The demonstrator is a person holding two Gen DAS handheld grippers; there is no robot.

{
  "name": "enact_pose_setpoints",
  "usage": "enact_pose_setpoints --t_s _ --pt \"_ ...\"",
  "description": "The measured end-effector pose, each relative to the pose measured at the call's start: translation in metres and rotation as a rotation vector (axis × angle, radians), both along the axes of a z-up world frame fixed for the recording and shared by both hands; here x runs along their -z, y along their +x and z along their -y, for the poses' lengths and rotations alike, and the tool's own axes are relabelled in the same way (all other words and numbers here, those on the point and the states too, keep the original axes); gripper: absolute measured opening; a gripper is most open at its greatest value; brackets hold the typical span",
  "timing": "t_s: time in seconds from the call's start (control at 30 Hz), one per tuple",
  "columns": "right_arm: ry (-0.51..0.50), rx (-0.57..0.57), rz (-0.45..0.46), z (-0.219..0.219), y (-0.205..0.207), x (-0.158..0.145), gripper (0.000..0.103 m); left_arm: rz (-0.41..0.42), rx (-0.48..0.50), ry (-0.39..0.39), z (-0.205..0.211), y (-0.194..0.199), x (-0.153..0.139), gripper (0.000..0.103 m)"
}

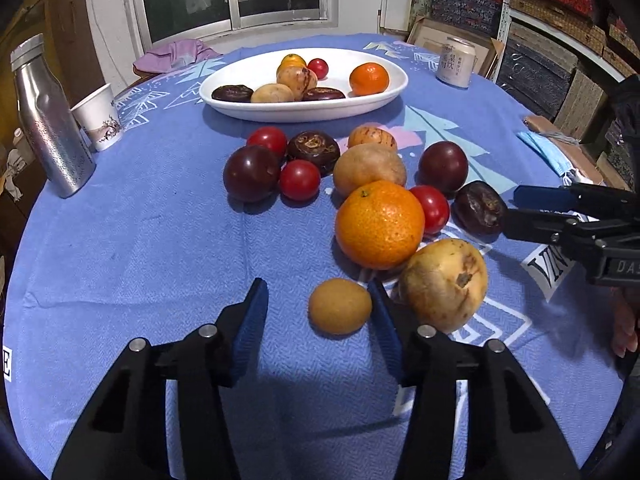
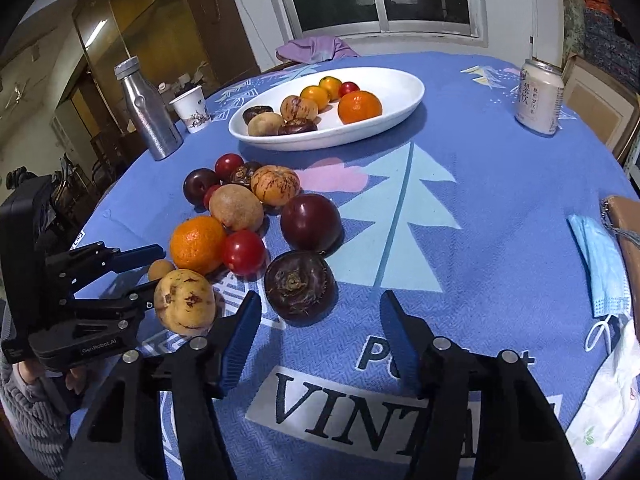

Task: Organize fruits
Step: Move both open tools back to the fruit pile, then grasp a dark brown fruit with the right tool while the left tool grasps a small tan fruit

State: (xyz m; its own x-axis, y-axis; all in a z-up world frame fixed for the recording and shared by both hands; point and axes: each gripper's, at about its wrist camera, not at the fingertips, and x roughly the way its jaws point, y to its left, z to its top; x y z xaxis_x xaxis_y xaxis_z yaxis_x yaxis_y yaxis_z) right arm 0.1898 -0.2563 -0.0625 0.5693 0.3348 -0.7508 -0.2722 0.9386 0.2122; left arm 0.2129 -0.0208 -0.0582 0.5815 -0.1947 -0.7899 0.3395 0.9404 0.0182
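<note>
The left gripper stands apart around the longan, perhaps touching one side, ready to clamp; the right gripper, apart, flanks the mangosteen for the plate.

Small tan fruit half hidden behind yellow pear; can lettering too small.

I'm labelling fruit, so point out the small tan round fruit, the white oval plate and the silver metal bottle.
Small tan round fruit [image 1: 339,306], left wrist view, its middle.
White oval plate [image 1: 376,102], left wrist view, near rim.
Silver metal bottle [image 2: 150,116], right wrist view, its body.
</note>
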Motion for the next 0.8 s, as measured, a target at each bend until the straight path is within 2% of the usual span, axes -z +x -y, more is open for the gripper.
enact_pose_setpoints --t_s 0.1,0.2,0.33,0.37,0.4,0.47,0.63,0.8 --pt "-0.044 -0.01 0.008 -0.01 0.004 0.002 0.059 0.008 -0.002 0.006 0.004 0.004 0.001 0.05" --pt "-0.065 -0.029 0.0 -0.017 0.007 0.005 0.053 0.014 0.009 0.007 0.007 0.002 0.0 0.046" --pt "-0.076 -0.033 0.008 -0.021 0.009 0.006 0.052 0.003 0.018 -0.029 0.004 0.004 0.0 0.037" --pt "-0.079 -0.041 0.01 -0.023 0.009 0.006 0.045 0.004 0.018 -0.034 0.004 0.004 -0.001 0.03" --pt "-0.08 -0.052 0.012 -0.025 0.009 0.006 0.041 0.005 0.018 -0.039 0.004 0.004 -0.001 0.029" --pt "-0.091 -0.059 0.021 -0.027 0.008 0.006 0.041 0.006 0.016 -0.045 0.003 0.004 -0.001 0.029" --pt "-0.012 -0.026 0.012 -0.012 0.01 0.004 0.041 0.039 -0.011 -0.078 -0.005 0.0 -0.008 0.029" --pt "0.087 0.033 0.066 0.012 0.003 -0.016 0.04 0.094 -0.064 -0.152 -0.023 -0.002 -0.035 0.029"
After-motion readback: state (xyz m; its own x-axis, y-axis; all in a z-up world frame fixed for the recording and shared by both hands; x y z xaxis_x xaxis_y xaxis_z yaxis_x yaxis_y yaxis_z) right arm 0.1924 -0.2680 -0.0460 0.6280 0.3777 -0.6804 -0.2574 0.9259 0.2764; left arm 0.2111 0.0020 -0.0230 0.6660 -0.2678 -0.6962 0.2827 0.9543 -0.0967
